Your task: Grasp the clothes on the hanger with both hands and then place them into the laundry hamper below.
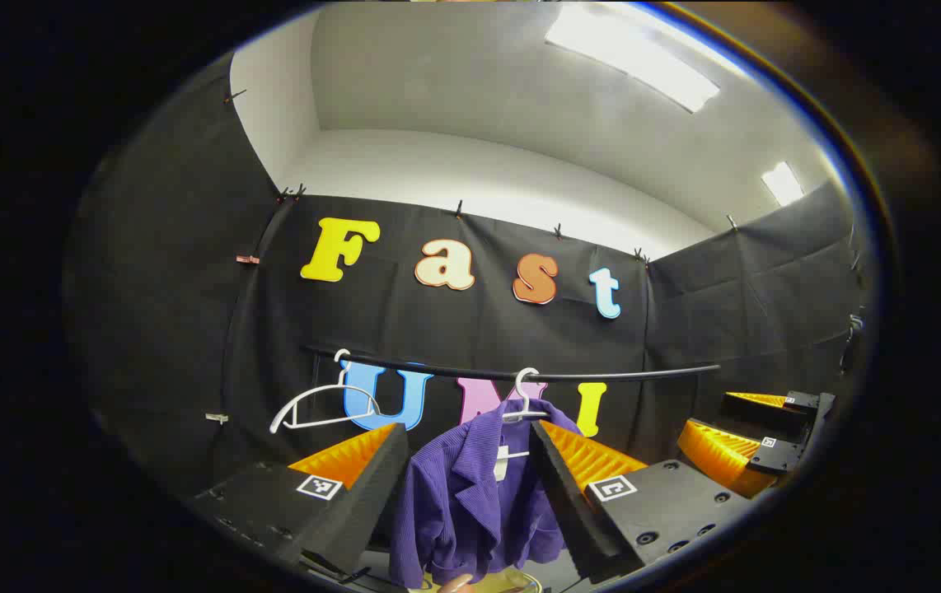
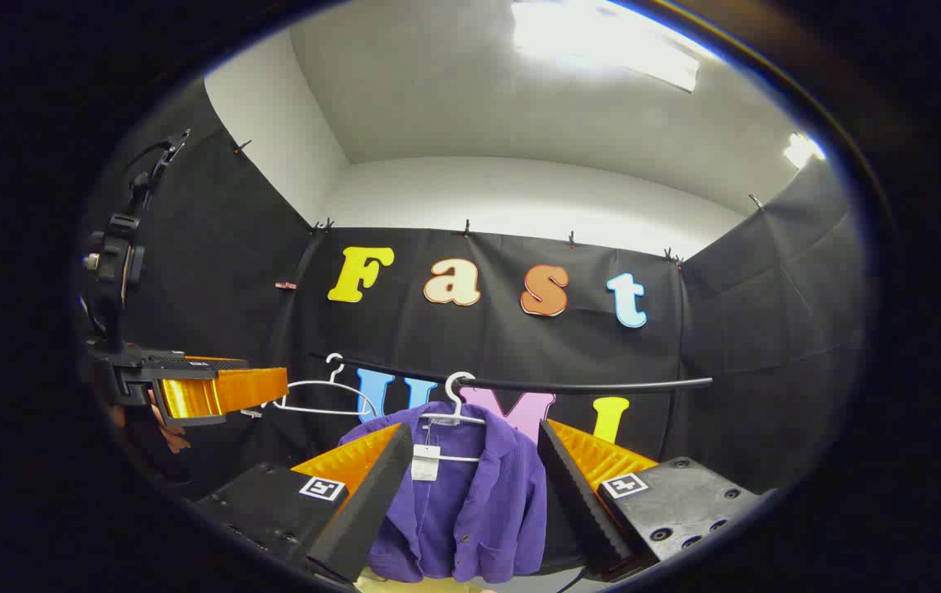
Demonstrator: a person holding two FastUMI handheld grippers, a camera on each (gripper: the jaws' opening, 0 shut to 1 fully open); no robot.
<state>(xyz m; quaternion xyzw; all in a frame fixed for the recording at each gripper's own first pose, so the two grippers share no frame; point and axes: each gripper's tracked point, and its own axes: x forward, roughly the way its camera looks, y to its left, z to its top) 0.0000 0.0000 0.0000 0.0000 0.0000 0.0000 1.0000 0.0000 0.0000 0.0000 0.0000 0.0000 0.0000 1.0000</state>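
A purple jacket [image 1: 470,502] hangs on a white hanger [image 1: 524,403] at lower centre. Both grippers — left [image 1: 470,469], right [image 2: 470,469] — gape wide, holding nothing.

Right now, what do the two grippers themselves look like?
The left gripper and right gripper match: blocky black bodies with screw holes, a square black-and-white marker tag on each finger, and ridged wedge-shaped fingers. In the right gripper view, the left one also shows from the side, with a black mount rising above it.
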